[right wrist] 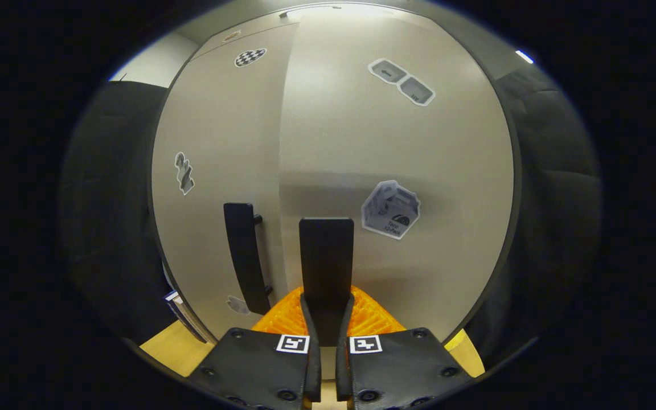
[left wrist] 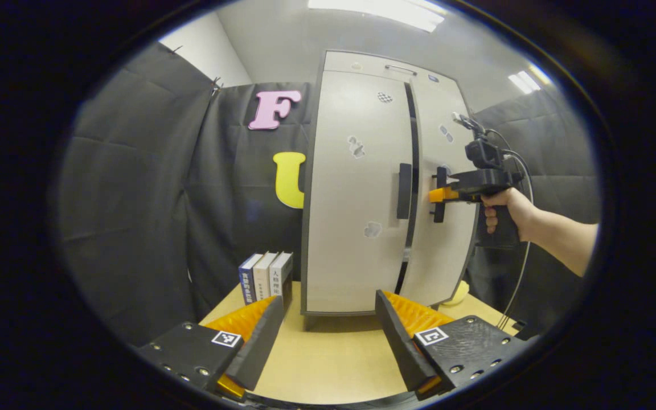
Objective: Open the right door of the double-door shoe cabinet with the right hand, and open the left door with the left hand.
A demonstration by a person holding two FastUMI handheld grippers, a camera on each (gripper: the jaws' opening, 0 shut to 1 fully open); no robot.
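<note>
Your right tool grips the right door's handle; the left one waits open.
Left gripper view: your left tool (left wrist: pixel 328 336) gapes over the counter (left wrist: pixel 328 364), facing the beige shoe cabinet (left wrist: pixel 356 188) beside books (left wrist: pixel 265 276). Right gripper view: your right tool (right wrist: pixel 327 319) clamps the black right handle (right wrist: pixel 326 256); left handle (right wrist: pixel 245 256) alongside.

In the left gripper view, our left claw (left wrist: pixel 328 336) hangs low with its two fingers spread wide apart, nothing between them. Farther off, our right hand (left wrist: pixel 507 210) wraps around the grip of the right claw (left wrist: pixel 441 195), the bare forearm reaching in from the right, and the claw points level at the right door handle (left wrist: pixel 439 195). In the right gripper view, the right claw (right wrist: pixel 327 319) has both fingers pressed close on that upright black handle (right wrist: pixel 326 262), one on each side.
</note>
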